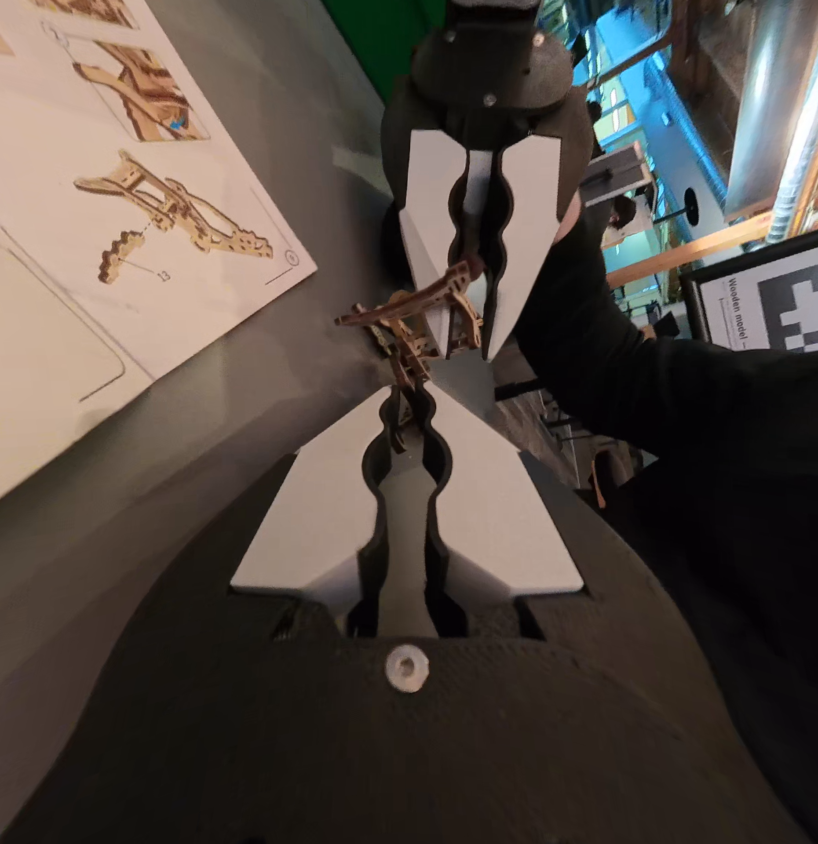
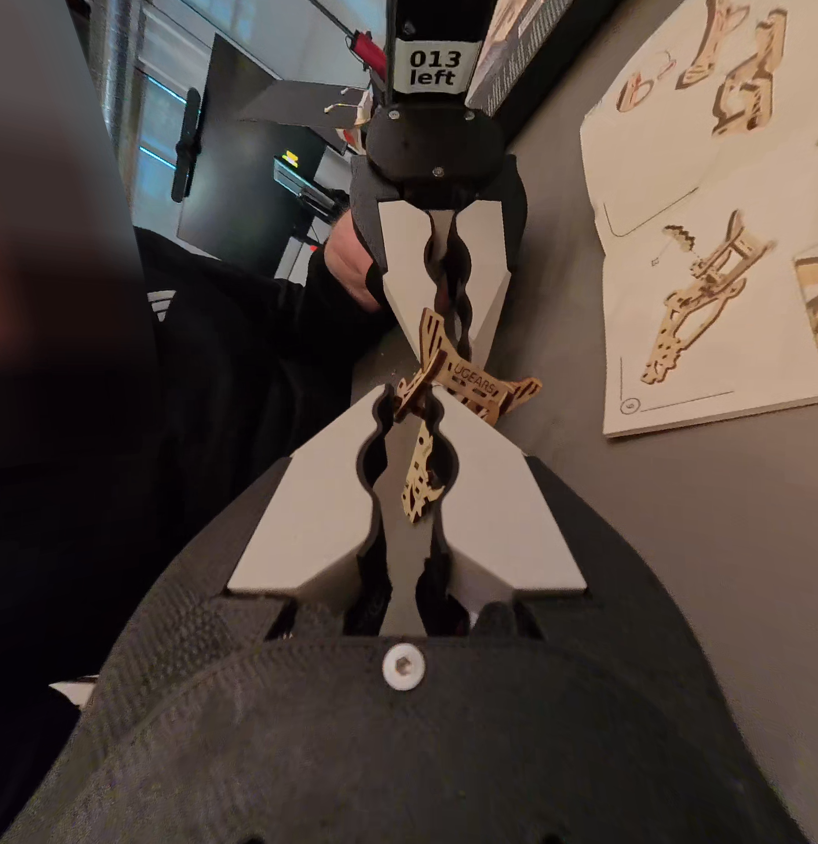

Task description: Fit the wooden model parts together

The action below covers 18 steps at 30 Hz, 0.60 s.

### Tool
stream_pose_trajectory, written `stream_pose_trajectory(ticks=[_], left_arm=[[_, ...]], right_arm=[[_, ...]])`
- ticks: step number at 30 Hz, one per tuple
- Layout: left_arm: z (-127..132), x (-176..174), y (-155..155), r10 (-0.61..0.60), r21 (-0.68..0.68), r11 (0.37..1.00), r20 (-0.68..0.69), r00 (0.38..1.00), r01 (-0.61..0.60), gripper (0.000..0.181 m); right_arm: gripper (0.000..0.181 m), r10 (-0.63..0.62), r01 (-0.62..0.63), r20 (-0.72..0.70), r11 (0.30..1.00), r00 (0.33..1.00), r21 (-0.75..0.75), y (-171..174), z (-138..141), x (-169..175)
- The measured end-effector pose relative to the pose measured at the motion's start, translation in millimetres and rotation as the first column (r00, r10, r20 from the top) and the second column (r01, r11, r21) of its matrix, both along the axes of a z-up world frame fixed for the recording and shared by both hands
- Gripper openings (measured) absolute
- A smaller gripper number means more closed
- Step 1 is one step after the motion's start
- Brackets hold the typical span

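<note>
A small plywood model [image 1: 411, 329] hangs in the air between my two grippers, above the grey table [image 1: 261, 434]. My left gripper [image 1: 408, 388] is shut on one end of it; a thin wooden part sits between its fingertips. My right gripper [image 1: 464, 356] comes in from the opposite side, tip to tip, and is shut on the model's curved frame. In the right wrist view my right gripper [image 2: 411, 392] clamps the model [image 2: 471, 383] at its tips, and a long perforated wooden arm [image 2: 421, 470] lies between its fingers. The left gripper [image 2: 457, 356] grips the curved leg from above.
A printed instruction sheet [image 1: 146, 205] with pictures of the model lies flat on the table, also in the right wrist view [image 2: 695, 297]. A person's black sleeve [image 1: 672, 411] and hand [image 2: 348, 269] are behind the grippers. A framed sign [image 1: 772, 310] stands at the table's edge. Both grippers' tips are close together, under 4 cm apart.
</note>
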<state>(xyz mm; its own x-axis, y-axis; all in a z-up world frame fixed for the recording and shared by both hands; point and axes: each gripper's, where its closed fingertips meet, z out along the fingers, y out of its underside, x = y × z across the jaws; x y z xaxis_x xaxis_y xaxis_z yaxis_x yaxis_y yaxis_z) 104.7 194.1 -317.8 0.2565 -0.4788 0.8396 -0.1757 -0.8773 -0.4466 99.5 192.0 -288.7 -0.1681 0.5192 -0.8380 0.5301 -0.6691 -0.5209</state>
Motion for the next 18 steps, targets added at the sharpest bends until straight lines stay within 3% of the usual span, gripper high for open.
stream_pose_trajectory(ticks=[6, 11, 15, 18], left_arm=[[-7.8, -4.2, 4.1, -0.032, 0.032, 0.999, -0.077, 0.997, 0.035, 0.016], [-10.7, -14.5, 7.4, -0.001, 0.112, 0.994, -0.158, 0.987, 0.018, 0.033], [-3.4, -23.1, 11.5, 0.062, 0.250, 0.968, -0.235, 0.970, -0.001, 0.038], [21.2, -17.1, 9.4, 0.101, 0.396, 0.918, -0.197, 0.975, -0.015, 0.035]], right_arm=[[0.010, 0.059, -0.056, 0.086, 0.998, 0.995, -0.042, -6.6, -12.2, -1.4], [0.010, 0.021, -0.019, 0.029, 0.997, 0.999, -0.076, -5.6, -2.7, -1.9], [0.010, -0.013, 0.014, 0.010, 0.993, 1.000, -0.115, -6.1, 1.2, -1.7], [0.010, -0.028, 0.026, -0.013, 0.989, 1.000, -0.148, -5.6, 5.7, -0.3]])
